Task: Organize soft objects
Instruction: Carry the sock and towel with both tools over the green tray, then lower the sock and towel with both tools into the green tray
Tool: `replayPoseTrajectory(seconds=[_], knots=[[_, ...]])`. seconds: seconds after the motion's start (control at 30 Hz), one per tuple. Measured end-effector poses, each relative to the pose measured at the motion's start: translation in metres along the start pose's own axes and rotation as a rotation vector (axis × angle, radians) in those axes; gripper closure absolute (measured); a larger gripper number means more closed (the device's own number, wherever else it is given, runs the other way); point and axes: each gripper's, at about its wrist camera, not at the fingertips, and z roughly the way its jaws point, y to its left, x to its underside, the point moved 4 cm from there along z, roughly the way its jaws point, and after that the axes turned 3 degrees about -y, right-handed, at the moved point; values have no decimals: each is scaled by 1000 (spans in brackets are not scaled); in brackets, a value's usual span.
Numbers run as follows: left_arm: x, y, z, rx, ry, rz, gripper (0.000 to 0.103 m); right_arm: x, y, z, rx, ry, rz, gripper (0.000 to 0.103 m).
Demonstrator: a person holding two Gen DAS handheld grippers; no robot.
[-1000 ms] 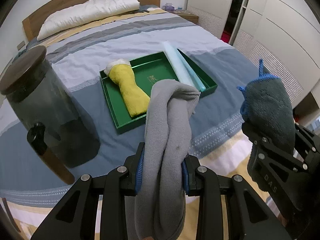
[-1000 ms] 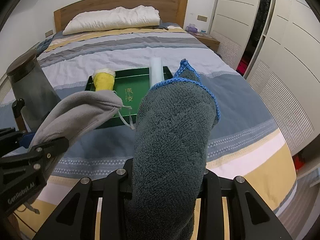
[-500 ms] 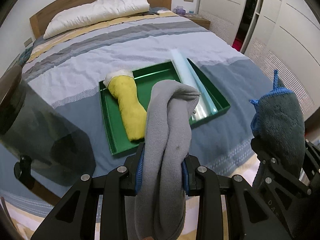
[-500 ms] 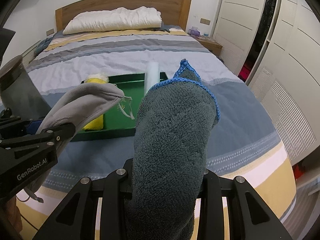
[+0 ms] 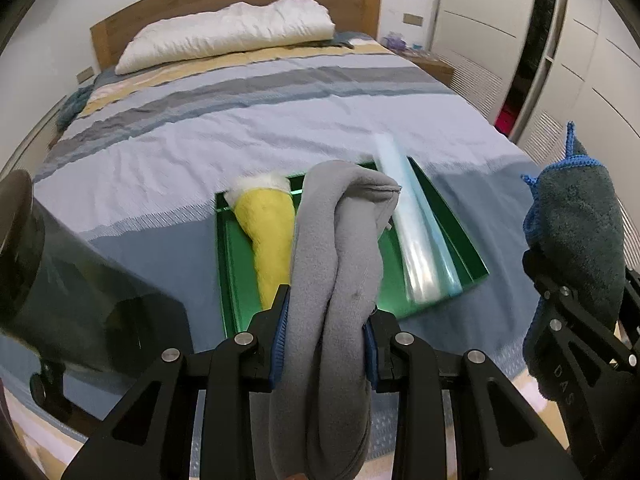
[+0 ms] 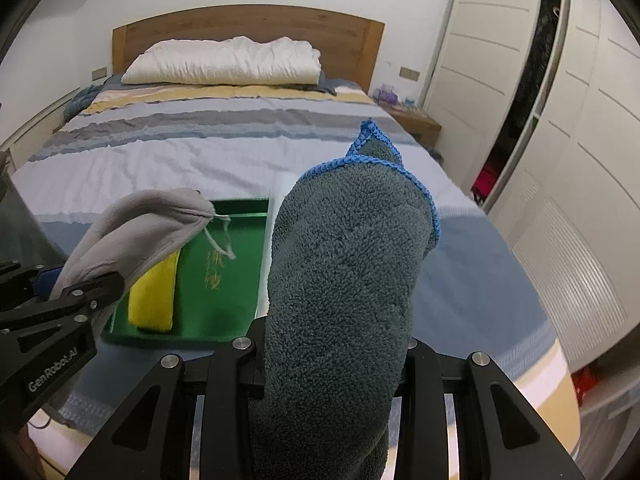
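Bedroom: striped bed, white pillow at wooden headboard, green tray on the bedspread. Left gripper fingers pinch grey cloth; right gripper fingers pinch dark blue-edged towel, both over the tray's near edge.

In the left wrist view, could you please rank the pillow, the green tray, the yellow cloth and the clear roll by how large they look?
1. Green tray, though the grey cloth covers part of it
2. Pillow, farther off, so the order of these two is unsure
3. Clear roll and yellow cloth: look alike
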Motion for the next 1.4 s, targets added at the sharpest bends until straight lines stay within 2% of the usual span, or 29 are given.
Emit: replayPoseTrajectory(seconds=[0.3, 0.67, 0.83, 1.4], knots=[[-19, 6, 13, -39, -37, -7, 76, -19, 19, 38, -26, -36, -43, 71], [-36, 9, 28, -68, -82, -45, 75, -28, 30, 68, -21, -40, -70, 71], [-44, 13, 33, -59, -102, -70, 72, -33, 35, 81, -21, -33, -94, 71], [-45, 17, 67, -109, -53, -87, 72, -45, 50, 131, -8, -12, -149, 71]])
